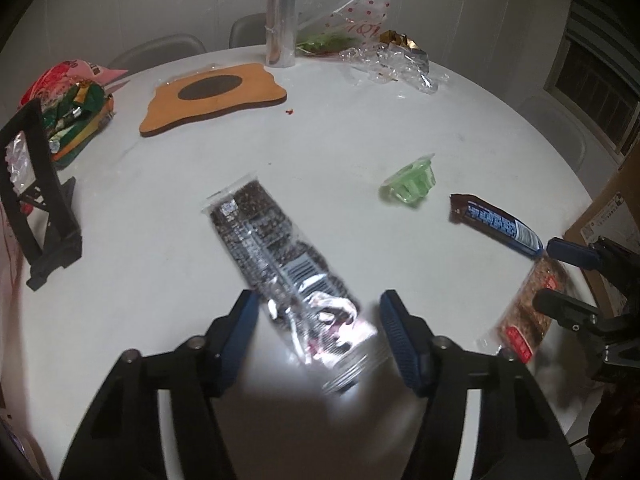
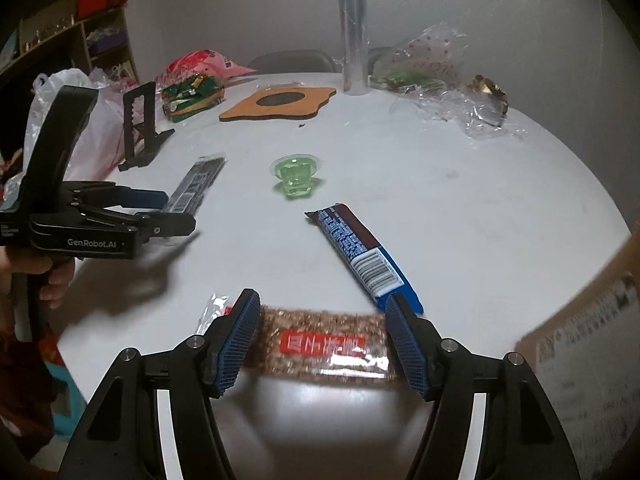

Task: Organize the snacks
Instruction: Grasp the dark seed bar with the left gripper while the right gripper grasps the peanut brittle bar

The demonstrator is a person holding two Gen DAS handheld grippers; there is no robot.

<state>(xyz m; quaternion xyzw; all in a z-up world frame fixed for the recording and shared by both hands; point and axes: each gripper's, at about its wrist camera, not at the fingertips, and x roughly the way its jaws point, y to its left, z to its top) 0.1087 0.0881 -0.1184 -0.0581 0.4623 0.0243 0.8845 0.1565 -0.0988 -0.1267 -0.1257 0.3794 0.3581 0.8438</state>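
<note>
Left wrist view: the left gripper is held low over a round white table, its blue-padded jaws spread to either side of the near end of a clear-wrapped dark seed bar. The bar is laid slantwise, running away toward the upper left. One pad seems to meet the wrapper's edge and a gap is seen at the other, so no firm clamp is shown, though blur obscures the contact.

Farther right, a green jelly cup is seen tipped on its side, and a brown-and-blue chocolate bar lies near the table's edge. A cork trivet, a tall clear tube, crumpled cellophane, a black stand and a heap of bagged snacks are ranged along the far and left sides.

From the right wrist view, the right gripper is shown with its jaws apart around a grain bar with a red label, which lies crosswise between the pads; whether the pads touch the ends of the wrapper cannot be told. The chocolate bar lies just beyond, its near end beside the right-hand pad. A cardboard box is seen at the right edge of the table, and a person's hand grips the handle of the left gripper at the left.
</note>
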